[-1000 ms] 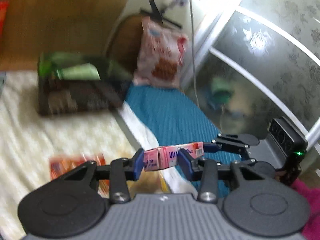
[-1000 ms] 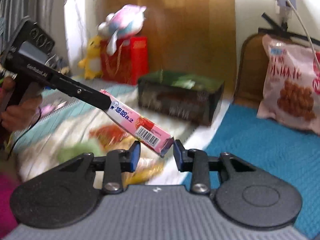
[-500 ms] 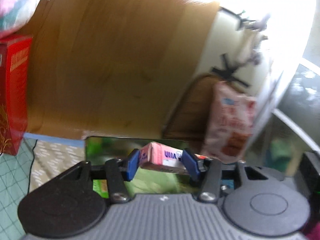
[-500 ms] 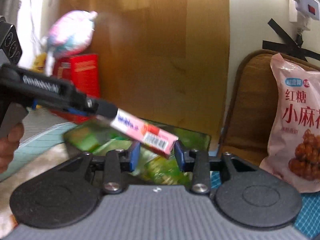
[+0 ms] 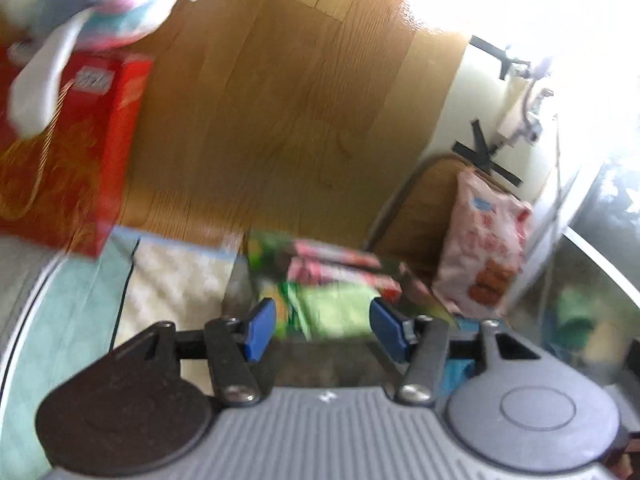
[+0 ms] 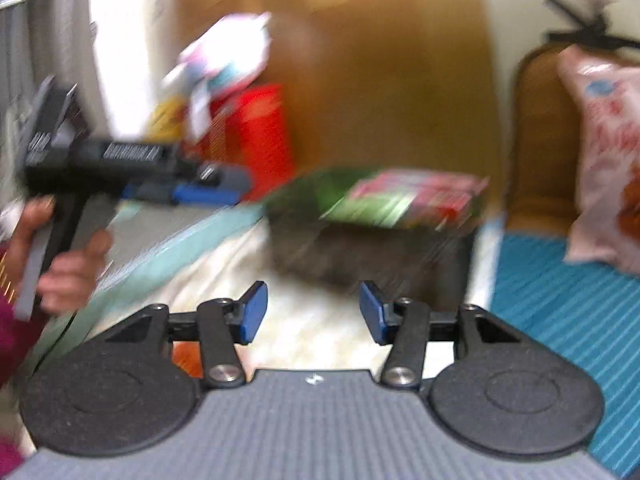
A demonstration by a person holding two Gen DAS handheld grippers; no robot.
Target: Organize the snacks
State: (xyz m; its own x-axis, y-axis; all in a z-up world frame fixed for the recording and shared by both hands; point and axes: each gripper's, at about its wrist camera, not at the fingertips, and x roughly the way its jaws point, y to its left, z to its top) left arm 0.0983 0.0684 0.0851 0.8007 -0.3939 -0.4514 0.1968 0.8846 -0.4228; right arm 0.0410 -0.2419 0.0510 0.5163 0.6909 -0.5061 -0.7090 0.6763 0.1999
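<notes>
— Wood panel behind, bedding below; where's the pink carton (image 6: 420, 192) now?

— In the box (image 6: 372, 252), on the green packets. Half a second ago both grippers pinched it over the box.

— And now?

— Left gripper (image 5: 322, 330) and right gripper (image 6: 308, 312) are both opening, nothing between the jaws.

— So that snack's stowed?

— Seems so. The pink bag (image 6: 600, 160), right of the box, looks like what's left.

Each black claw (image 6: 312, 312) carries blue pads (image 6: 254, 310) (silver screws behind), ribbed grey housing, magenta sleeve (image 6: 12, 332).
</notes>
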